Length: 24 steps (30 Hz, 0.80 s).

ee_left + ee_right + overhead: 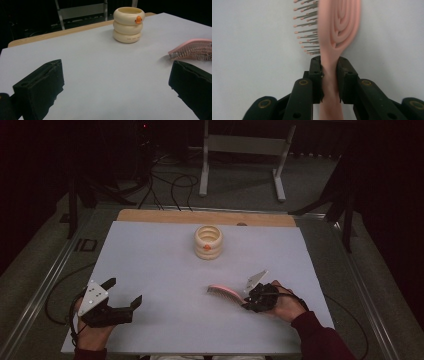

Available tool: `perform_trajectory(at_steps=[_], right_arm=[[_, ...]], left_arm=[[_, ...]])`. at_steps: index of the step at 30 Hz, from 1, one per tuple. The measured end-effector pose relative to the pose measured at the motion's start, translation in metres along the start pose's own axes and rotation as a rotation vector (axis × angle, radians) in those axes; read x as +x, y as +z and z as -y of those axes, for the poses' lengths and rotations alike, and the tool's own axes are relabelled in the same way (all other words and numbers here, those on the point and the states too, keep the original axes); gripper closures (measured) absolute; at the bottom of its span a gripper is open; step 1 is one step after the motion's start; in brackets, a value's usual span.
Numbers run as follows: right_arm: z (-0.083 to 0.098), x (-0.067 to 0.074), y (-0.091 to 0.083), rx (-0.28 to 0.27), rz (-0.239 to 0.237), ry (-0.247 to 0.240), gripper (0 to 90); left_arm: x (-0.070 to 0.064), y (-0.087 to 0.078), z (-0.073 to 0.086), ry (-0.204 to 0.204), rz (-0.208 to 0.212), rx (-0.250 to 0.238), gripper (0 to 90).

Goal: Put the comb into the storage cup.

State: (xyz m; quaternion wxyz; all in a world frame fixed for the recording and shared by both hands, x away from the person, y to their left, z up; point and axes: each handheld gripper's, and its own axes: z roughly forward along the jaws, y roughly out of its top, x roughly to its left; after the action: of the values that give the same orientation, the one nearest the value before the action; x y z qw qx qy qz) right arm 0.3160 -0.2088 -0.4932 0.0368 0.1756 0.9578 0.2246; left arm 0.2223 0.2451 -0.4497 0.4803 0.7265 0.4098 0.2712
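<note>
Two handheld grippers work at the near edge of a pale sheet (150, 270) that covers a wooden table (150, 215). At about seven o'clock on the sheet, the left gripper (124, 293) rests in the person's left hand (92, 332), its black jaws spread wide with nothing between them; the left gripper view shows their blocky, matte pads flanking bare sheet. At about four o'clock, the right gripper (248, 301), carried by the right hand (285, 305) in a dark red sleeve (320, 340), is clenched on the handle of a pink hairbrush (225, 293). The high view gives the brush merely as a curved pink strip reaching towards nine o'clock. The right gripper view supplies the detail: both pads press the narrow, smooth plastic handle (329, 85), the oval head carries moulded concentric grooves, and fine bristles with rounded tips project to one side. The left gripper view shows the bristles pointing down; whether they touch the sheet is hard to tell there. Farther off, towards twelve o'clock, a cream holder (208, 241) of three stacked rings stands upright and apart; the left gripper view reveals its hollow top, an orange beak-like knob and small dark lettering on the bottom ring.
</note>
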Motion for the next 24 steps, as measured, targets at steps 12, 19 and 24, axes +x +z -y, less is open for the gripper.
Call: perform_trajectory(at_steps=[12,19,24], right_arm=[[-0.001,0.004,-0.008,-0.066,0.021,-0.006,79.3],[-0.001,0.004,-0.012,-0.11,0.04,-0.014,79.4],[-0.002,0.006,-0.014,-0.136,0.047,-0.009,79.5]], left_arm=[[-0.01,0.011,-0.001,0.023,0.037,0.022,0.4],[-0.016,0.019,-0.001,0.035,0.062,0.037,0.4],[-0.021,0.026,-0.001,0.058,0.096,0.046,0.4]])
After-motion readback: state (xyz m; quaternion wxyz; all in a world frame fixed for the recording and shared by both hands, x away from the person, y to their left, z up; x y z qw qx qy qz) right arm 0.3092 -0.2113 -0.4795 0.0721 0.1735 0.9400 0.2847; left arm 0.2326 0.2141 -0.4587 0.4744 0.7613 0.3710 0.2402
